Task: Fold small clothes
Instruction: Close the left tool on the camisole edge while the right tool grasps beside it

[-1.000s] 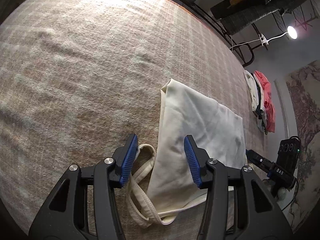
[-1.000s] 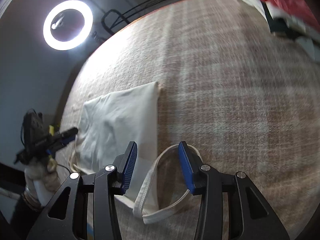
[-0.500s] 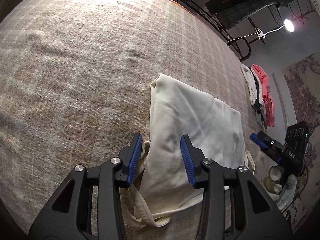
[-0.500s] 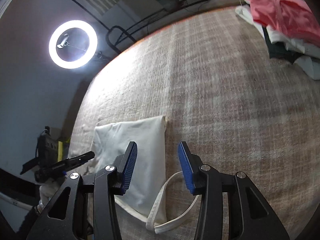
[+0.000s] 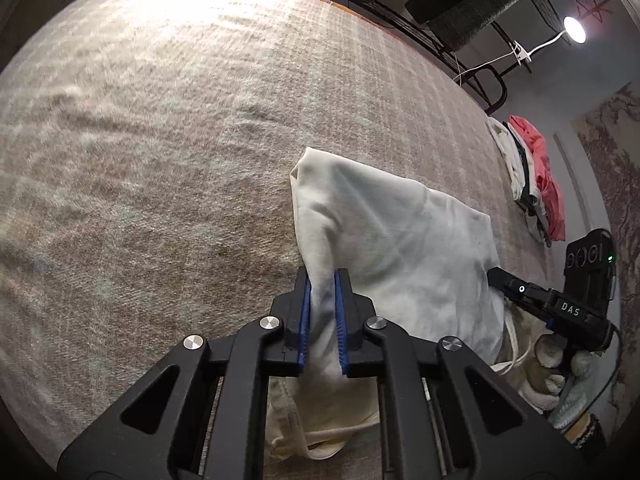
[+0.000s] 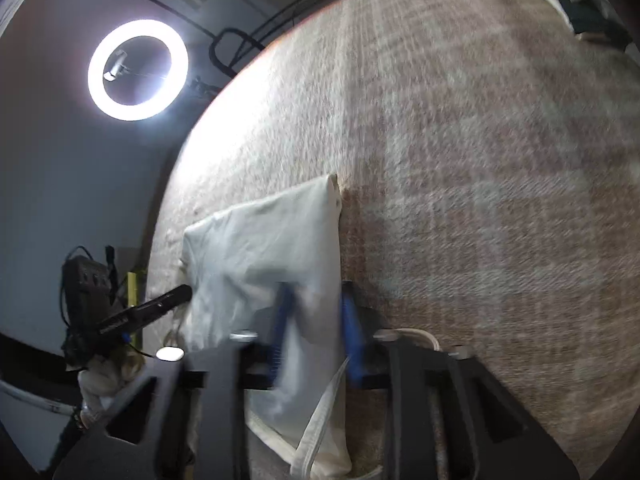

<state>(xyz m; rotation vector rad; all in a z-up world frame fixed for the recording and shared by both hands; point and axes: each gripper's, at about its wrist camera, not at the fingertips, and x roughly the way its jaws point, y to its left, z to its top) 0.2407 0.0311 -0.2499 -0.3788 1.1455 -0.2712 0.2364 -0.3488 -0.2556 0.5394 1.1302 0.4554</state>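
Left hand-held gripper (image 5: 322, 320) pinched tight on cream cotton garment (image 5: 400, 248), frame centre, lying on plaid woven blanket (image 5: 160, 140). Right hand-held gripper (image 6: 314, 334) straddles the hem, blurred; closure unclear. Grasp step; next lift and fold evenly.

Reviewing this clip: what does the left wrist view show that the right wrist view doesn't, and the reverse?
Only the left wrist view shows the left gripper pinching a raised fold of the cream cotton garment, plus a small bright lamp on a white cable. Only the right wrist view shows the glowing white ring light and the blurred right gripper straddling the garment's edge. Both show the garment on the beige woven blanket and the folded clothes pile topped by a coral-red piece.
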